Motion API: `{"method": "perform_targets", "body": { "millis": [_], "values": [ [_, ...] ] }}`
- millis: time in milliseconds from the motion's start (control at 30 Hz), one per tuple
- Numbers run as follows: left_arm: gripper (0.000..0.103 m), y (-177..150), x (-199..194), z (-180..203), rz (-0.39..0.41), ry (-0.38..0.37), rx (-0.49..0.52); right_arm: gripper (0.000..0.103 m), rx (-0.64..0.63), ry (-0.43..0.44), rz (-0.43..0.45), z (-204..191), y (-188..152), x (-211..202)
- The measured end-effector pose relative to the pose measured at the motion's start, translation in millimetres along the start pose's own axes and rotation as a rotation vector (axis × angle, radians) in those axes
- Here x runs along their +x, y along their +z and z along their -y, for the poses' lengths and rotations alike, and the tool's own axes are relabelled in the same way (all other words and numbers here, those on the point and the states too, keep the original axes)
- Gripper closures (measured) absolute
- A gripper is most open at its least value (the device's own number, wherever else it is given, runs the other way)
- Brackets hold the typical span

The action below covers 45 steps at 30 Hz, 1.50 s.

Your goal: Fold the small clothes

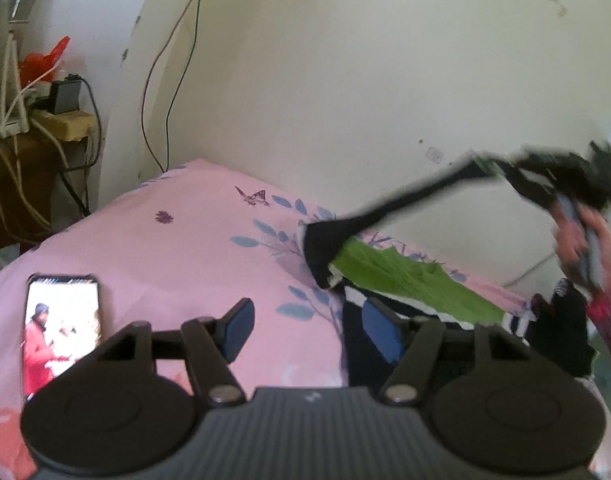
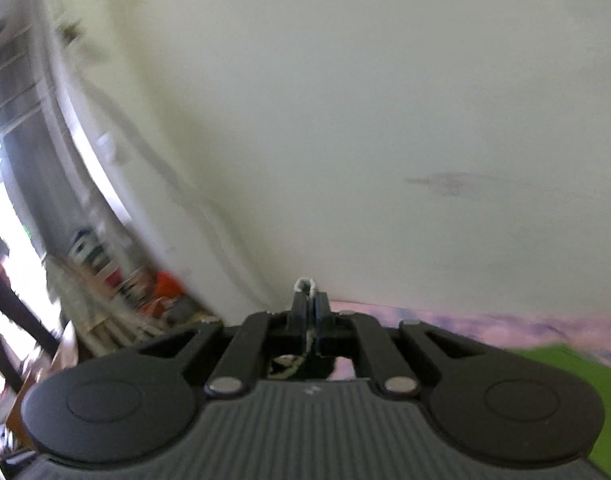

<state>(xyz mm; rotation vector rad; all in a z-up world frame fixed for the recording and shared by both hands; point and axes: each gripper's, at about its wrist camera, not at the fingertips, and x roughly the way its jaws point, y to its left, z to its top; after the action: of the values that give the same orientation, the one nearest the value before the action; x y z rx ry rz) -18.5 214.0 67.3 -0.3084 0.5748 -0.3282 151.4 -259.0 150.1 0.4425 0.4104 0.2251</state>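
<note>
The right gripper (image 2: 308,304) pinches a black garment (image 1: 325,248), lifting it taut off the bed (image 1: 177,240) to separate it from the pile; the left gripper (image 1: 305,332) hovers with fingers spread, ready to help.

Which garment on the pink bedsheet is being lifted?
The black garment, stretched taut up to the right gripper; the green garment lies flat beside it.

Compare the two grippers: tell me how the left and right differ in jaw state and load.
The left gripper has its jaws wide apart and holds nothing; the right gripper is shut on the black sock. The left hangs low over the pink floral bedsheet; the right is raised, stretching the sock up off the green garment. Both are black two-finger grippers with blue pads.
</note>
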Motion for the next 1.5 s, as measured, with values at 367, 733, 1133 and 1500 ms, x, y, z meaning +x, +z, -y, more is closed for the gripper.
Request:
{"method": "perform_targets", "body": {
  "millis": [367, 733, 1133, 1500],
  "values": [
    [0.038, 40, 130, 76, -0.090, 0.058, 0.069, 0.099, 0.325, -0.233, -0.032, 187, -77, -61],
    [0.053, 27, 282, 96, -0.217, 0.245, 0.091, 0.055, 0.317, -0.247, -0.036, 209, -104, -67],
    [0.077, 15, 276, 116, -0.116, 0.332, 0.240, 0.098, 0.155, -0.495, 0.025, 192, -124, -70],
    [0.039, 10, 208, 145, 0.022, 0.097, 0.218, 0.055, 0.040, -0.342, 0.085, 112, -175, -126]
  ]
}}
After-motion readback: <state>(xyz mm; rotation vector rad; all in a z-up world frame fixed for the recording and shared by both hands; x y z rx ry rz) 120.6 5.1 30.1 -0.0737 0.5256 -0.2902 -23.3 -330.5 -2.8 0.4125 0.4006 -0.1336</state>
